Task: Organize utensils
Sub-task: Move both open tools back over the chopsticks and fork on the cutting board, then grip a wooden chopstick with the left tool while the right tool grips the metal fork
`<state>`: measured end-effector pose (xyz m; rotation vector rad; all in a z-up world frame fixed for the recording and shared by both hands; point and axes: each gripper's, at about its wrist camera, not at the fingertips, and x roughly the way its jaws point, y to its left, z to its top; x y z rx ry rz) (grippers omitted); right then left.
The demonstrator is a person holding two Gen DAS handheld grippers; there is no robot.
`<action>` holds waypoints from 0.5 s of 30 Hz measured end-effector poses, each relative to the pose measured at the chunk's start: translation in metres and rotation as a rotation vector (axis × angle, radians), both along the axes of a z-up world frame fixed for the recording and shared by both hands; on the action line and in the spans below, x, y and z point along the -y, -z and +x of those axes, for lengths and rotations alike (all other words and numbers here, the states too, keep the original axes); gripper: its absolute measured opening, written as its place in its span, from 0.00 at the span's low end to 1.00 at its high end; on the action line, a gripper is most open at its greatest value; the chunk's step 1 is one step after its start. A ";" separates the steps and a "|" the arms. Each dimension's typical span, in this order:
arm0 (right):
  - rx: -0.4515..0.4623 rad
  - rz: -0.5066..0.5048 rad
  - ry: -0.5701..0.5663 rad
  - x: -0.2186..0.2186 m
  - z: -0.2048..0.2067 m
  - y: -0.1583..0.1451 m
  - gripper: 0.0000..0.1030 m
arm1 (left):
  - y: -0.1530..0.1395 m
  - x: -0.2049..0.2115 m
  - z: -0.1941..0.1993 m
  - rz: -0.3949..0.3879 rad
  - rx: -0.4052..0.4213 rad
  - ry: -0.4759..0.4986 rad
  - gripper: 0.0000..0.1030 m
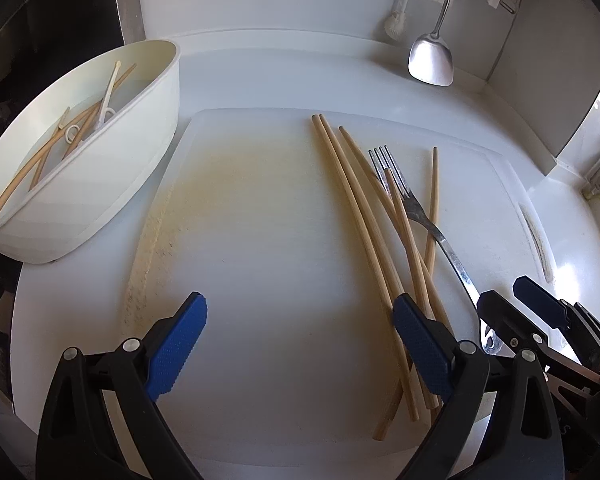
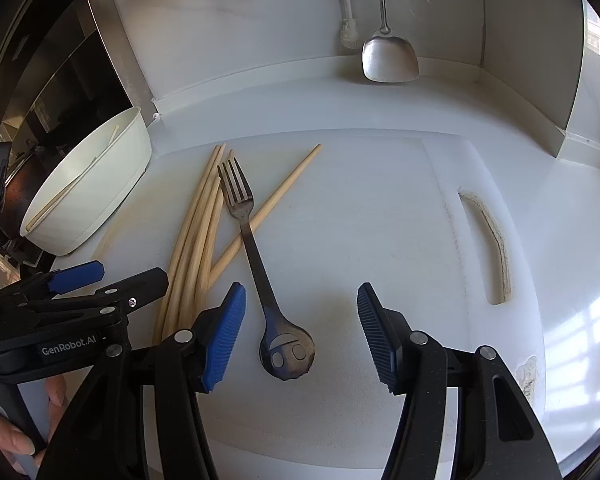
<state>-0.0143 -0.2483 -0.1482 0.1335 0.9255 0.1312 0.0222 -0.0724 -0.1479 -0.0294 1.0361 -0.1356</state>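
Several wooden chopsticks (image 1: 364, 216) lie in a loose pile on a white cutting board (image 1: 260, 240), with a metal fork (image 1: 404, 196) across them. The right wrist view shows the same chopsticks (image 2: 196, 240) and the fork (image 2: 252, 240), whose round handle end has a face cut-out. My left gripper (image 1: 300, 344) is open and empty, its right finger against the chopstick ends. My right gripper (image 2: 302, 332) is open and empty, hovering over the fork's handle end. A white oval holder (image 1: 112, 152) at the left holds some chopsticks and white utensils.
A metal spatula (image 1: 432, 56) leans on the back wall beside a white brush (image 1: 396, 24). The board has a handle slot (image 2: 492, 248) at its right. A dark appliance (image 2: 52, 92) stands at the left. The holder also shows in the right wrist view (image 2: 92, 188).
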 end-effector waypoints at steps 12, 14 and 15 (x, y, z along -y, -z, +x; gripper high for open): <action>0.004 -0.019 -0.010 -0.005 0.006 0.000 0.54 | 0.001 -0.004 0.005 0.046 0.009 -0.022 0.92; 0.005 -0.032 -0.017 -0.007 0.007 0.000 0.54 | 0.001 -0.009 0.006 0.043 0.008 -0.030 0.92; 0.006 -0.039 -0.020 -0.008 0.007 0.000 0.54 | 0.001 -0.011 0.006 0.042 0.006 -0.039 0.92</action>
